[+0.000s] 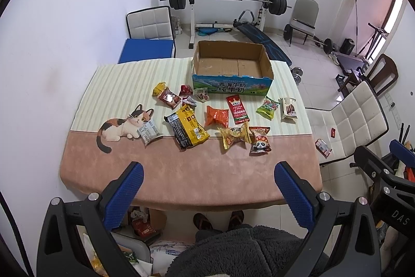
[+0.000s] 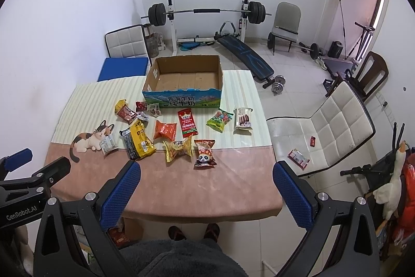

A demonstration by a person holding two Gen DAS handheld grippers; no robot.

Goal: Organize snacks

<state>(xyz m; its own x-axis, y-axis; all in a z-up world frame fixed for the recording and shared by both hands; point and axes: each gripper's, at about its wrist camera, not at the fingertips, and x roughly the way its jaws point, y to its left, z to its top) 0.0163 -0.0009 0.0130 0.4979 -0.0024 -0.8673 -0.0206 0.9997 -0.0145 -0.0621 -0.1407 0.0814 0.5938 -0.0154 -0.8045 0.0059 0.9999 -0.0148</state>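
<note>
An empty cardboard box [image 1: 230,66] [image 2: 184,78] with a blue printed front stands at the table's far side. Several snack packets lie in front of it: a large yellow and black bag [image 1: 188,127] [image 2: 137,140], an orange packet [image 1: 217,116] [image 2: 165,130], a red sachet [image 1: 237,108] [image 2: 187,123], a yellow wrapped snack [image 1: 233,136] [image 2: 178,149], a panda packet [image 1: 260,140] [image 2: 205,153], a green packet [image 1: 268,107] [image 2: 220,120] and a white biscuit pack [image 1: 288,108] [image 2: 243,120]. My left gripper [image 1: 208,179] and right gripper [image 2: 206,179] hang open above the near edge, holding nothing.
The table [image 1: 181,173] has a pink and striped cloth with a cat picture [image 1: 124,125]. White chairs [image 2: 334,131] stand on the right, one with small packets on its seat, and another [image 1: 149,24] behind. A barbell rack [image 2: 207,12] and weights fill the back. The person's feet [image 2: 193,231] show under the table.
</note>
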